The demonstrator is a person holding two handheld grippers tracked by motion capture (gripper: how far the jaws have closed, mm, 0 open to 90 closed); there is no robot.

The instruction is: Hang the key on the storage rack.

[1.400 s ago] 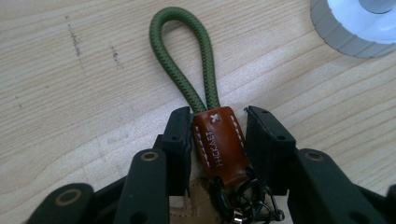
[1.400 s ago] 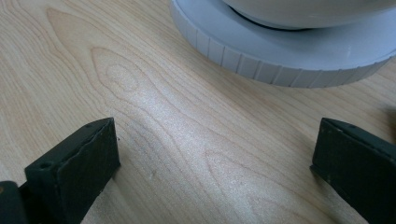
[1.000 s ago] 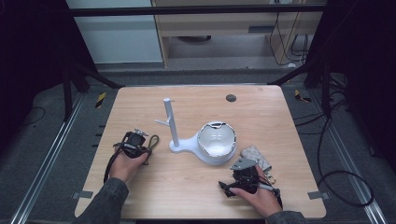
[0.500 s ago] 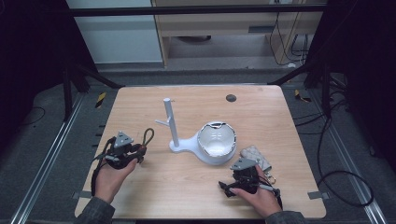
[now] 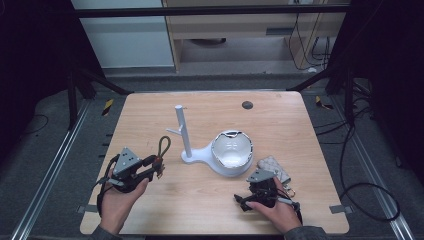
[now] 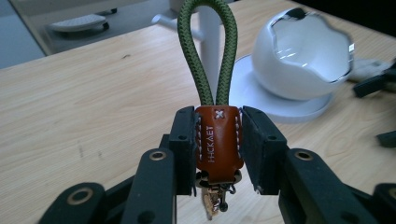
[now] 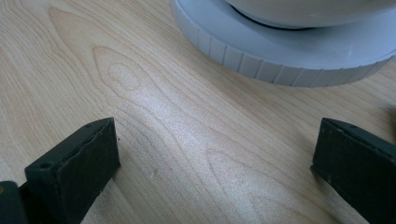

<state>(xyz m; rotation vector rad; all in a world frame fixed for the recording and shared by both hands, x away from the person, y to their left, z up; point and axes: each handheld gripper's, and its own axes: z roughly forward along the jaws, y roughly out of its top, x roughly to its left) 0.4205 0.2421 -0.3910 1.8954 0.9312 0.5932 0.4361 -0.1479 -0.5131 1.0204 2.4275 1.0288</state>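
Left gripper [image 5: 156, 167] has lifted clear w/ keychain [image 6: 218, 135] clamped by its leather tab, cord loop upright, stand post [image 5: 182, 131] just ahead-right; right gripper [image 5: 239, 200] open, idle.

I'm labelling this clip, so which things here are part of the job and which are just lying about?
In the job:
- left claw, shut on the key strap with its green cord loop
- white stand with peg, the likely place to hang it

Lying about:
- quilted pouch
- right claw, open, resting on the table
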